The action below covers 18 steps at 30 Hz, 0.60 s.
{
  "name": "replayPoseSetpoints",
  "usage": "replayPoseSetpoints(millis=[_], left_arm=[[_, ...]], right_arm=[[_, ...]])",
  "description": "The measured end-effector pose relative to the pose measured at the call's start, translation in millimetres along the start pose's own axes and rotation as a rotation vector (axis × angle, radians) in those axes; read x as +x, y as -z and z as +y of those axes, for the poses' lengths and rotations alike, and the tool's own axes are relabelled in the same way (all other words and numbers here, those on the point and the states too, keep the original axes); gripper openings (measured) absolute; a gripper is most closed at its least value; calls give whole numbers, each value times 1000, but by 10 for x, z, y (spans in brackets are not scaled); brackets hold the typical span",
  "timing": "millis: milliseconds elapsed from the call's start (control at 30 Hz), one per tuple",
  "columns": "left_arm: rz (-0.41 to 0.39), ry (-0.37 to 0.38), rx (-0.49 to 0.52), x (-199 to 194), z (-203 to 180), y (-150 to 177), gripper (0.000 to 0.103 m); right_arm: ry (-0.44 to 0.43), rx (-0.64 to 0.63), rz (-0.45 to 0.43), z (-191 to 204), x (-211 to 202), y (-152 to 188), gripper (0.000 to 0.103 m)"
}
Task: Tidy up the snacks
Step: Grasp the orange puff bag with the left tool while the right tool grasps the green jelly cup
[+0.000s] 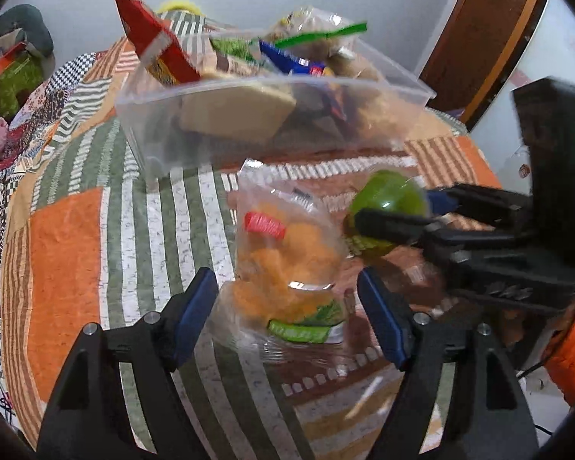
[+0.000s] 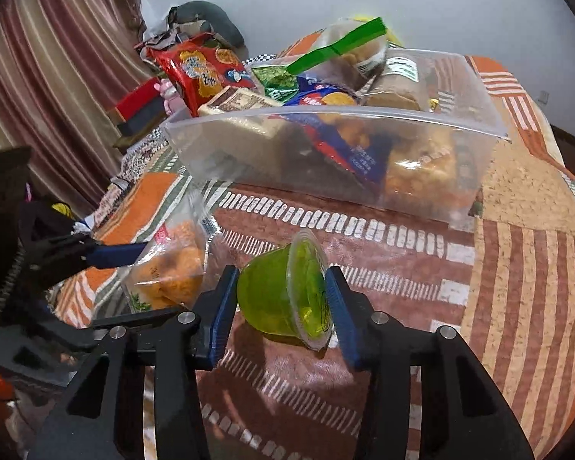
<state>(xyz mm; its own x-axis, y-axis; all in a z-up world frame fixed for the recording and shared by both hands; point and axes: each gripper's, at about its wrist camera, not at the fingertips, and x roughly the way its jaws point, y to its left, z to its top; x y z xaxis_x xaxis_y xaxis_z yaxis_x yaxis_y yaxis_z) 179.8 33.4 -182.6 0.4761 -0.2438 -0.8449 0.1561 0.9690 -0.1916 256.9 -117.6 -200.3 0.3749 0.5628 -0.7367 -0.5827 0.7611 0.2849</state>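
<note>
Two snacks are in play at once, and both look bound for the clear bin.

Left wrist view first: the left gripper (image 1: pixel 287 314) has its blue pads spread wide on either side of a clear bag of orange puffs (image 1: pixel 287 257), not visibly pinching it. The bag lies on the patchwork quilt (image 1: pixel 65 253), near side of the clear bin (image 1: pixel 218 134), which is heaped already, a red packet (image 1: pixel 153 38) sticking up at its far left. At the right, the right gripper is clamped across a green jelly cup (image 1: pixel 389 207).

Right wrist view now: the right gripper (image 2: pixel 281 295) grips the jelly cup (image 2: pixel 283 295) squarely, one pad on its base, one on its lid, the cup tipped on its side just above the quilt (image 2: pixel 517 287). Ahead stands the bin (image 2: pixel 479 161); the puff bag (image 2: pixel 172 268) sits left with a pad of the left gripper touching it.

I judge the next move is lifting the cup over the near wall. Crowding is the snag: a green-topped bag (image 2: pixel 349 42) and blue packet (image 2: pixel 341 142) fill the middle, so only gaps remain.
</note>
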Motion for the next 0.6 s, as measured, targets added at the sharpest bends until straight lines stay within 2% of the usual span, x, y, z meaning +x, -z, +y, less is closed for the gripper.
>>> replayPoseSetpoints(millis=[133,233,300,367,600], left_arm=[[-8,-8,-35,120,66,3,76],[-40,-10,-7,138,26,-4,75],[-59,-10,13,153,4,1,66],[-66,-16,12,144,5,0,62],[-79,-14,-17,73,116,4,61]], right_arm=[[-2,4,-12,-37,-82,14,40],[11,-22,-7,-8,-69,31,40],[16,-35,13,25,-7,44,44],[25,-25,33,51,71,55,48],[83,-66,49,115,181,47,51]])
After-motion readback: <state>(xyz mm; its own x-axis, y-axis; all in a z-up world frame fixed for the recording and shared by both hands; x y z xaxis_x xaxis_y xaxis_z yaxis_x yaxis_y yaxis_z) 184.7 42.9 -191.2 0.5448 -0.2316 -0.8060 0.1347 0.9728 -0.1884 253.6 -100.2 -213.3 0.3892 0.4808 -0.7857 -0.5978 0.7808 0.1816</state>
